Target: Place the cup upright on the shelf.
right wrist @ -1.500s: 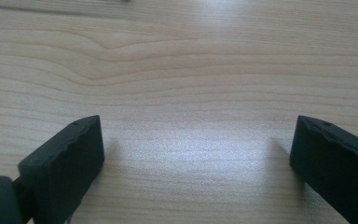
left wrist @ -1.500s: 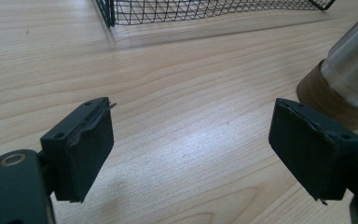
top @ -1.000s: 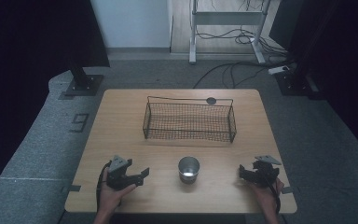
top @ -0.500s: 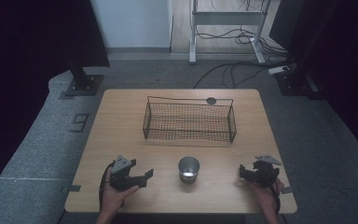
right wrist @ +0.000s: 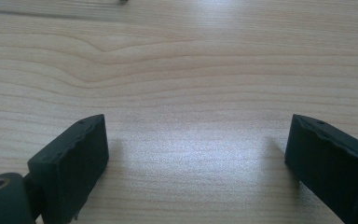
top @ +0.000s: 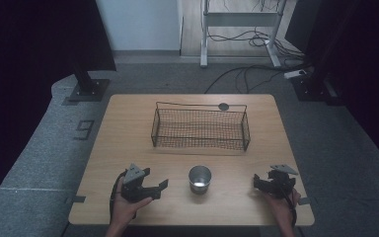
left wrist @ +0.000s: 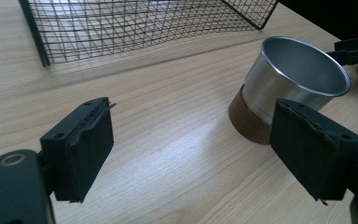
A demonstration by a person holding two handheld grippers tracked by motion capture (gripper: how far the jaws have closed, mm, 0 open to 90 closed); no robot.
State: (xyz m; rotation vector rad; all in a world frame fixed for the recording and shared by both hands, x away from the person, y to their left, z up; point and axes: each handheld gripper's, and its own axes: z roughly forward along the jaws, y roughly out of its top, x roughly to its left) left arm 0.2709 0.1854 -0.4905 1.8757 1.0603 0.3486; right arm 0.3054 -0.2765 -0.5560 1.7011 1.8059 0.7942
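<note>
A metal cup [top: 199,178] stands upright near the front edge of the wooden surface [top: 128,128], roughly midway between the two grippers. Seen from the left gripper view, the cup [left wrist: 293,79] is bare inside, its polished wall rising from a brown base ring that sits flat on the wood. Behind it, toward the far side of the surface, lies a black wire basket [top: 200,129], long and shallow, with only the wood grain showing through its mesh; in the left gripper view its near corner [left wrist: 42,42] stands well apart from the cup. A small dark round disc [top: 223,106] lies on the surface just behind the basket's back rim.

The left gripper [top: 160,186] rests low at the front left, held by a hand [top: 126,210], its jaws pointing toward the cup. In its own view the left gripper [left wrist: 191,149] has its jaws apart, bare wood between them and the cup beyond its right jaw, not touching. The right gripper [top: 257,182] sits at the front right, with a hand [top: 281,205] behind it, well apart from the cup. In its own view the right gripper [right wrist: 198,158] has jaws spread wide over bare wood.
</note>
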